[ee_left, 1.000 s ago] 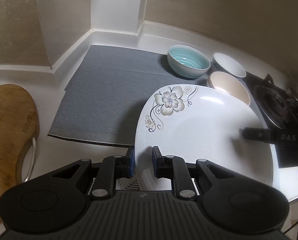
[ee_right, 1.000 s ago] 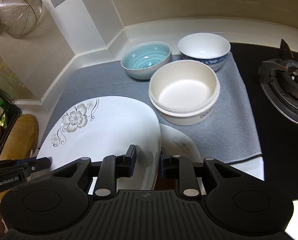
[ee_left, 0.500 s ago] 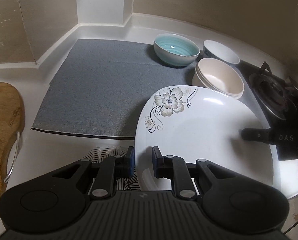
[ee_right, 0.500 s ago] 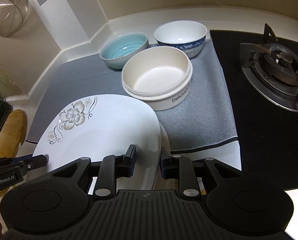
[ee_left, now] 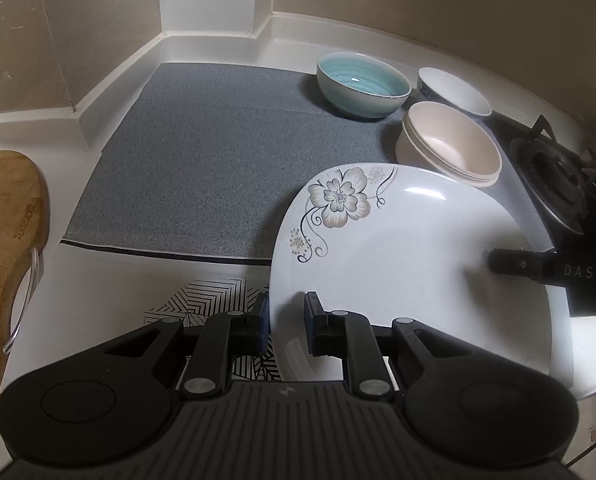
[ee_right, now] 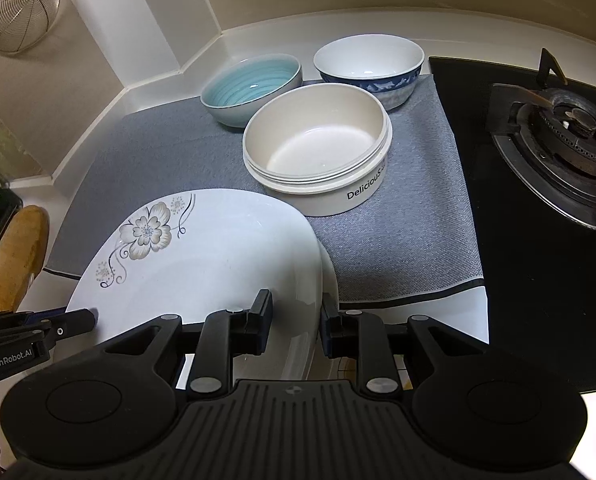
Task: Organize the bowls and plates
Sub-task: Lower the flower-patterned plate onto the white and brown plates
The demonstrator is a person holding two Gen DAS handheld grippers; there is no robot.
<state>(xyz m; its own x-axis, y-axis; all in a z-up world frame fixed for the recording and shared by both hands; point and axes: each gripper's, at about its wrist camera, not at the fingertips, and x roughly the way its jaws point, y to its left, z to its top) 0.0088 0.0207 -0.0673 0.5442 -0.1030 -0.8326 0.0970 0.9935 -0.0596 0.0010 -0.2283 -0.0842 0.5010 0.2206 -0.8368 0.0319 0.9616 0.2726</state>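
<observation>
A white plate with a grey flower (ee_left: 410, 248) is held above the counter's front edge by both grippers. My left gripper (ee_left: 285, 322) is shut on its left rim. My right gripper (ee_right: 295, 320) is shut on its right rim; the plate also shows in the right wrist view (ee_right: 201, 264). Another white plate (ee_right: 332, 276) lies partly hidden under it. On the grey mat (ee_left: 201, 168) stand a teal bowl (ee_left: 362, 84), a cream bowl marked "Delicious" (ee_right: 318, 148) and a white bowl with a blue pattern (ee_right: 368, 66).
A gas burner (ee_right: 558, 136) sits on the black hob to the right. A wooden cutting board (ee_left: 5, 240) lies at the left. A black-and-white patterned plate (ee_left: 213, 300) lies under my left gripper. A wire strainer (ee_right: 17, 12) hangs on the wall.
Both grippers have drawn back toward the front edge of the counter with the flowered plate between them. The bowls have not moved.
</observation>
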